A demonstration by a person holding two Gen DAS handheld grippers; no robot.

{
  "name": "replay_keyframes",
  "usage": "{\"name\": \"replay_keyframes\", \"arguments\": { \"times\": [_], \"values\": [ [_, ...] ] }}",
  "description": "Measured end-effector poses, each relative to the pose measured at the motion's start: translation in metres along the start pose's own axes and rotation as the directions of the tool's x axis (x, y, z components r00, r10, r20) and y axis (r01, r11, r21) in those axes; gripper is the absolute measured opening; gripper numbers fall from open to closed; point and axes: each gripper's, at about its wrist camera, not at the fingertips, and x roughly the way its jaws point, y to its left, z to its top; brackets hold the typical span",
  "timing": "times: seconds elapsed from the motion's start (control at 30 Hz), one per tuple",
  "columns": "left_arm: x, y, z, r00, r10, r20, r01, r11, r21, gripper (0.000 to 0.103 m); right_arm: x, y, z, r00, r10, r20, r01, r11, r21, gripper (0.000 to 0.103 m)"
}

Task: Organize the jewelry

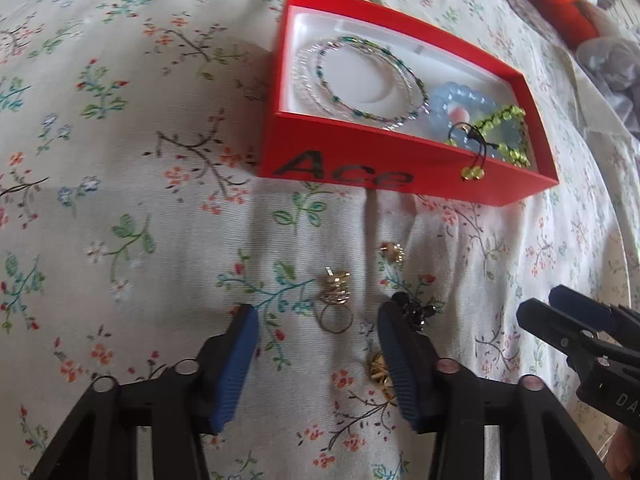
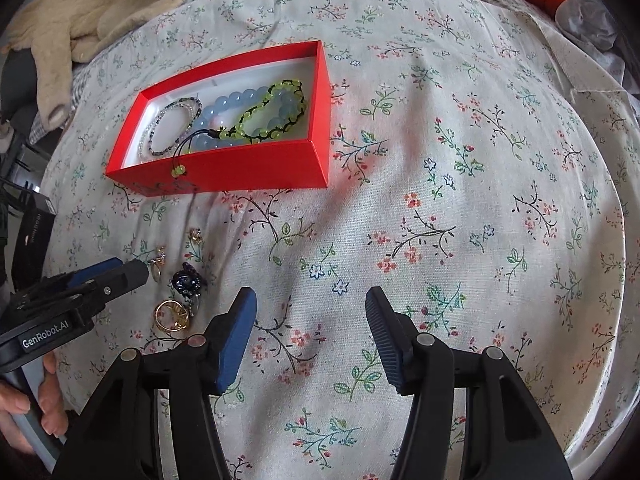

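Over gold ring [image 1: 335, 317], left claw [image 1: 318, 320] agape, empty

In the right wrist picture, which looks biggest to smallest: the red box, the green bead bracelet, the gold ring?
1. red box
2. green bead bracelet, lying inside the box
3. gold ring, smallest even though it lies nearer the camera, so this order looks safe.
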Motion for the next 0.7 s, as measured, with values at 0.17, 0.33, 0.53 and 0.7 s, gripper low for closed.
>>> {"name": "replay_keyframes", "arguments": {
  "times": [0.17,0.33,0.53,0.7],
  "values": [
    [0.012,-0.014,0.002,0.999,0.035,-0.010,-0.035,0.998,0.056,0.035,0.007,-0.002,0.004,1.000,-0.001,-0.011,0.001,1.000,0.010,0.060],
    [0.021,-0.025,0.006,0.997,0.080,-0.011,-0.078,0.991,0.109,0.023,0.010,0.000,0.006,1.000,-0.001,-0.018,0.001,1.000,0.009,0.060],
    [0.027,-0.039,0.005,0.994,0.111,-0.023,-0.106,0.979,0.176,0.012,0.010,0.002,0.007,1.000,0.002,-0.020,-0.002,1.000,0.009,0.060],
    [0.023,-0.037,0.005,0.995,0.098,-0.024,-0.093,0.981,0.169,0.012,0.011,0.008,0.007,0.999,0.030,-0.027,-0.029,1.000,0.011,0.060]
  ]
}}
